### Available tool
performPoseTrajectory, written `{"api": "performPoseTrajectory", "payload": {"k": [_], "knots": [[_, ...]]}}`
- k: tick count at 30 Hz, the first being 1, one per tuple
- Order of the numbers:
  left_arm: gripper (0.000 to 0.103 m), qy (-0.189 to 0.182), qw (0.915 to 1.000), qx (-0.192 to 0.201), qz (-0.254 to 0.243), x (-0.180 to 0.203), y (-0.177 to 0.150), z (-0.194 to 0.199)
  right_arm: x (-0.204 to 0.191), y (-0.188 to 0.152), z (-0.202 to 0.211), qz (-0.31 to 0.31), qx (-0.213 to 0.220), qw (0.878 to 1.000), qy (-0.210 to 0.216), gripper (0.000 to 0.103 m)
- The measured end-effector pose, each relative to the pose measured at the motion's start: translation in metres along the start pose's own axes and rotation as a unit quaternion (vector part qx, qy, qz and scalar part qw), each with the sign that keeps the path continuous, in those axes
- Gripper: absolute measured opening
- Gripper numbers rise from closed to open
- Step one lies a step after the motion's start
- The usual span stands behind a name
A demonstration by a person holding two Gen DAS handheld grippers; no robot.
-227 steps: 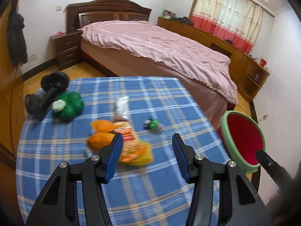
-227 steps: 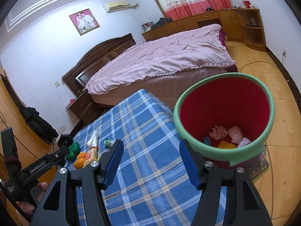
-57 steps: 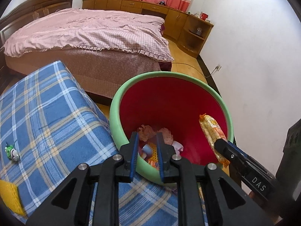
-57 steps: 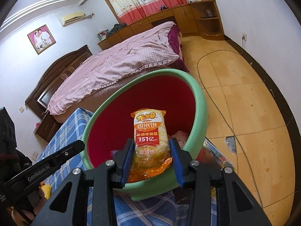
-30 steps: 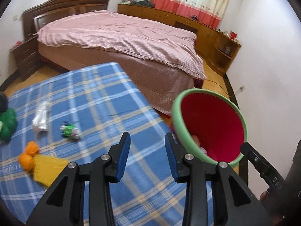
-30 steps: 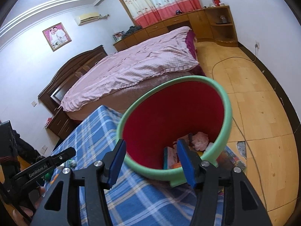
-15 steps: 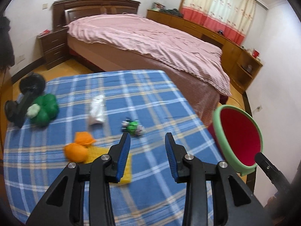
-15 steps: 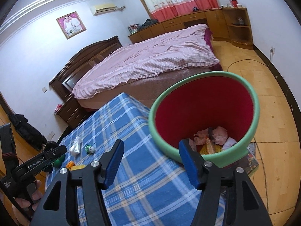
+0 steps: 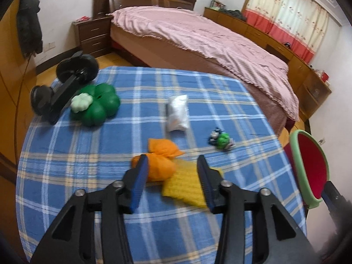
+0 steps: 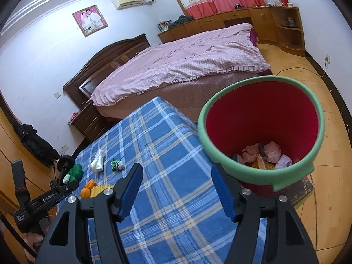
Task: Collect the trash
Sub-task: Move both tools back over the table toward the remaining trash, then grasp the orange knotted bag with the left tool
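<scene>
Left tool [image 9: 171,176]: apart, empty, above orange wad [image 9: 161,160] and yellow wrapper [image 9: 187,187] on desk [image 9: 66,176]. Right tool [image 10: 177,187]: apart, empty, beside red bin [image 10: 259,182] holding crumpled trash [image 10: 264,154].

Left tool [image 9: 171,182] is level with its blue pads spread, gripping nothing. Right tool [image 10: 178,191] is likewise spread wide and bare.

bin [image 10: 261,177] right of table [image 9: 88,176] | bed [image 9: 198,35] behind
</scene>
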State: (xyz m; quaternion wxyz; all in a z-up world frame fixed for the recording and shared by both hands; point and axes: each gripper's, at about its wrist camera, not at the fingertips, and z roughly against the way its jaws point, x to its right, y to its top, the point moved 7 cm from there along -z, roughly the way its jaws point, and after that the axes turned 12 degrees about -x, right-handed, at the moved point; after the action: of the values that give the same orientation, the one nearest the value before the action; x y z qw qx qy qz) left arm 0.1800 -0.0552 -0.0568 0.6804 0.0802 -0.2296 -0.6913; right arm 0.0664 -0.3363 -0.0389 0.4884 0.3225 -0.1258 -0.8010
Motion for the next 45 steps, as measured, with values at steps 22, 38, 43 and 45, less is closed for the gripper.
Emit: {"api": "performPoseTrajectory", "payload": {"k": [22, 38, 43, 45], "knots": [[0.051, -0.022, 0.9989, -0.029, 0.031, -0.028, -0.002, -0.041, -0.025, -0.011, -0.039, 0.023, -0.049, 0.998, -0.007, 0.069], [0.051, -0.022, 0.9996, 0.001, 0.016, -0.019, 0.010, -0.036, -0.034, -0.015, -0.055, 0.035, -0.069, 0.997, -0.007, 0.069], [0.051, 0.006, 0.9997, 0.000, 0.023, -0.023, 0.013, -0.046, -0.037, -0.015, -0.057, 0.039, -0.071, 0.997, -0.005, 0.069], [0.051, 0.009, 0.9996, -0.005, 0.027, -0.025, 0.012, -0.050, -0.038, -0.015, -0.057, 0.041, -0.071, 0.997, -0.004, 0.069]]}}
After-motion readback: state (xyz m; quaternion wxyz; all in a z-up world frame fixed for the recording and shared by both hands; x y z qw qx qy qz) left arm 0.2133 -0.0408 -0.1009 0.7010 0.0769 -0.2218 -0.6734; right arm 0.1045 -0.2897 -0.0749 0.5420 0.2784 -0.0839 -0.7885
